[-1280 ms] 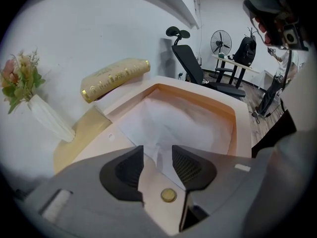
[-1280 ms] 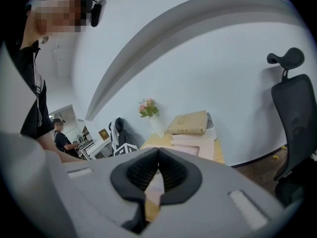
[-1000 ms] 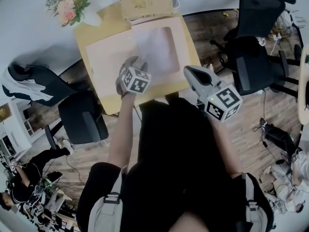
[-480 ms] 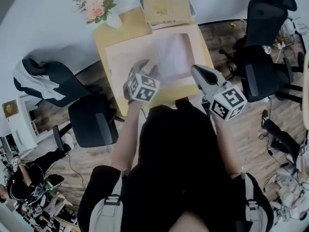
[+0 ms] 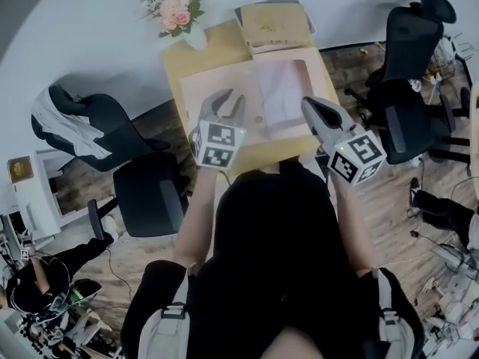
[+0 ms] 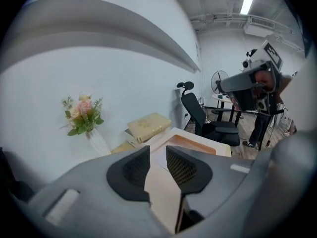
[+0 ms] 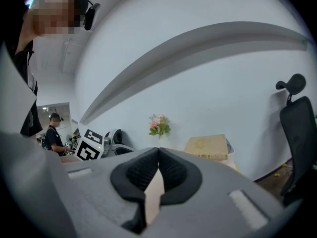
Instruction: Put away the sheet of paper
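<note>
On the right half of the desk top, head view: white, thin, rectangular sheet of paper [image 5: 283,96] lies flat. It rests on a larger pale pink flat folder [image 5: 217,88], which covers most of the small tan wooden desk [image 5: 178,58]. Sheet edges run roughly parallel to the folder edges. Whether the sheet lies loose on top or is tucked under a clear layer: cannot tell.

Left tongs [image 5: 230,100]: raised over the near-left part of the folder, at about 8 o'clock from the sheet, close to its left edge. Jaws are closing, with a clear gap between the black ribbed pads [image 6: 184,168]. Nothing is pinched; only the pale surface below shows through the gap. Not touching the sheet.

Right tongs [image 5: 310,105]: at about 4 o'clock from the sheet, tip just beside its near-right corner. In the right gripper view the pad tips meet, so the jaws are clenched, with nothing caught between them. Contact with the sheet: cannot tell.

At 12 o'clock from the sheet: tan flat rectangular box [image 5: 273,25], at the far edge of the desk.

At 10 o'clock: small bunch of pink and cream flowers with green leaves [image 5: 177,7], at the far-left desk corner.

At 3 o'clock, off the desk: black office chair [image 5: 404,88] on the wood floor.

At 8 o'clock, off the desk: second black office chair [image 5: 146,193].
</note>
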